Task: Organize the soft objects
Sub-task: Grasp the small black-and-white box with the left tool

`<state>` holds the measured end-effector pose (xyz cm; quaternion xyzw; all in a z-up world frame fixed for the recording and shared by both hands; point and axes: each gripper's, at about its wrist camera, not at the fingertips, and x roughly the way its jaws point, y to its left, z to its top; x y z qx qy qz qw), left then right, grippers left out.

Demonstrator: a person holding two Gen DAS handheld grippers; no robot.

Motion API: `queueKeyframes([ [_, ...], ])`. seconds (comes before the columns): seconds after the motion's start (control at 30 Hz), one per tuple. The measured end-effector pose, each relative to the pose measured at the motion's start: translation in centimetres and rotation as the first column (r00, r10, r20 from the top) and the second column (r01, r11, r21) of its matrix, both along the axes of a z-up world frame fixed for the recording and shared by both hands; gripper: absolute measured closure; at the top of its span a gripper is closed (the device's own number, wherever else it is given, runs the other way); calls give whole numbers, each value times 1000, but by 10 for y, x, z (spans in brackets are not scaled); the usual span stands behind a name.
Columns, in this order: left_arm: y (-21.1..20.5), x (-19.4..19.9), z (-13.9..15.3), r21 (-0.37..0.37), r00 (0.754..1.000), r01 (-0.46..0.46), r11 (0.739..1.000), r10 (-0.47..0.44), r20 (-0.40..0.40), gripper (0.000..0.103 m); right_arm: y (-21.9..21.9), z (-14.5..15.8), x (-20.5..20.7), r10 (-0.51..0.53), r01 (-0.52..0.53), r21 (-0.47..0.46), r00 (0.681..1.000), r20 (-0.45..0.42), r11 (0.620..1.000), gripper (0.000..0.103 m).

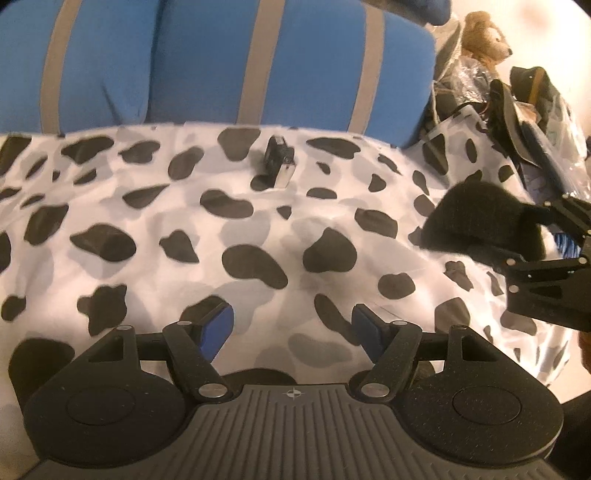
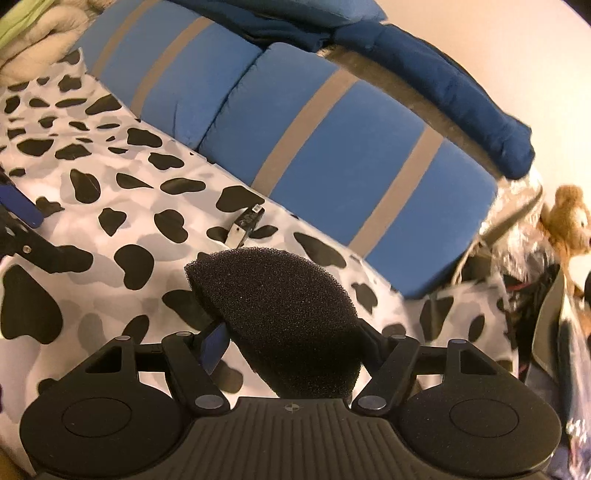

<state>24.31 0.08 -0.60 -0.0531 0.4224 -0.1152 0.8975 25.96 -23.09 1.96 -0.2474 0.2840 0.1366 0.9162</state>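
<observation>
Your right gripper point(image 2: 291, 343) clamps a black foam sponge point(image 2: 280, 317), lifted above the cow-print bedsheet point(image 2: 110, 184). Your left gripper point(image 1: 291, 325) hovers over the same sheet, jaws apart and empty. A small black-and-silver object point(image 1: 277, 162) lies near the blue striped pillows point(image 1: 221, 62). A teddy bear point(image 1: 484, 37) sits in the corner clutter.

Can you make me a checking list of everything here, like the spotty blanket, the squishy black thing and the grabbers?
Surface: cow-spotted blanket, spread out, wrinkled.
Job's things: black foam piece, clamped in the right hand-held gripper; teddy bear on the pile at the side.
Clutter: small black and silver gadget lying on the blanket.
Grippers: left hand-held gripper open, holding nothing.
Cables: nothing seen for sure.
Surroundings: blue cushions with grey stripes; heap of bags and plastic.
</observation>
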Motion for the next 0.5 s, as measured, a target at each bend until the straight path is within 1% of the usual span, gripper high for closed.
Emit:
queueKeyframes([
  [0.07,-5,0,1,41,1000,-2,999,1,19,33,-7,0,0,-21,24,50,998,-58,998,29],
  [0.13,-9,1,1,69,1000,-8,998,6,28,33,-15,-2,3,-39,56,108,987,-153,993,29],
  [0.17,-11,3,1,78,999,-11,997,8,34,33,-19,-4,5,-46,74,134,979,-200,988,29],
  [0.23,-13,8,1,80,999,-17,997,14,40,33,-25,-7,4,-57,99,158,965,-255,982,29],
  [0.33,-15,19,0,63,998,-28,998,25,56,33,-31,-9,0,-71,120,159,957,-283,980,29],
  [0.43,-22,31,-1,85,996,-46,995,40,76,33,-36,-12,-1,-81,136,163,948,-309,977,29],
  [0.5,-29,39,-1,106,994,-48,993,37,103,33,-41,-13,0,-87,149,168,940,-330,975,29],
])
